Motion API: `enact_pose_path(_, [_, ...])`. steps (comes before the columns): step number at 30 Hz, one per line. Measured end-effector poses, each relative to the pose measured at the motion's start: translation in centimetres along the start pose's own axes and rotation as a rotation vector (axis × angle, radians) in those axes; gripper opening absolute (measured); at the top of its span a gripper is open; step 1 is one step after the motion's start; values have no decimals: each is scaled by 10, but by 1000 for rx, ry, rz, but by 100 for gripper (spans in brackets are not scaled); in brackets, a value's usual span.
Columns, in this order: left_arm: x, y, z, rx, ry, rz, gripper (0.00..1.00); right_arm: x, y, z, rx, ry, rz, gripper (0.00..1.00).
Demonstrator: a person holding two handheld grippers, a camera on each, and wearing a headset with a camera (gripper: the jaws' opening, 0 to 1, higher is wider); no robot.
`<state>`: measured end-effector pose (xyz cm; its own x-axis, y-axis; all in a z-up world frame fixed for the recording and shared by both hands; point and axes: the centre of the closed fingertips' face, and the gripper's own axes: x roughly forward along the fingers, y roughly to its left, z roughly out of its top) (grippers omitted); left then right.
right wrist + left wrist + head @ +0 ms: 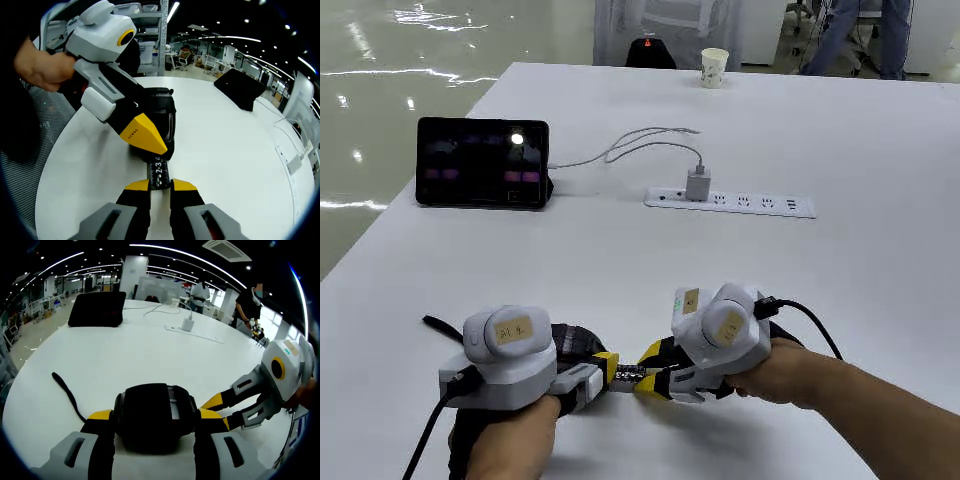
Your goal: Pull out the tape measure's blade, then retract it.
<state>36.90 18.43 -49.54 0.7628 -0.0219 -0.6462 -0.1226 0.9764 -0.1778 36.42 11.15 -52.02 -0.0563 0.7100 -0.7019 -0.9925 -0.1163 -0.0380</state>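
Observation:
My left gripper (155,414) is shut on the black tape measure (154,415), its yellow-tipped fingers pressing the case from both sides. In the head view the left gripper (603,368) holds the tape measure case (576,343) near the table's front edge. A short length of black blade (158,172) with white numbers sticks out of the case (161,112). My right gripper (160,186) is shut on the blade's end, and in the head view this right gripper (648,380) meets the blade (627,373) close to the case. A black wrist strap (67,395) trails from the case.
On the white table (620,250) a black tablet (482,162) stands at the left. A white power strip (730,201) with a charger and cable lies in the middle. A paper cup (714,67) sits at the far edge. People stand in the background.

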Motion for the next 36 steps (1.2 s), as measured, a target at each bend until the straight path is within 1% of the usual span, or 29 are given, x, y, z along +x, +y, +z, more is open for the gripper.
enact_pose_path(10, [0,1,0,-8,1,-3,59,10,1,10,-6,-13,3,11])
enact_pose_path(18, [0,1,1,-13,1,-4,59,16,1,16,-10,-17,6,11])
enact_pose_path(26, [0,0,0,-16,2,-8,60,16,1,17,-6,-20,4,11])
enact_pose_path(30, [0,0,1,-8,-7,-8,61,17,1,17,-1,-22,3,11])
enact_pose_path(36, [0,0,0,-1,2,-15,61,17,2,17,-4,-18,8,12])
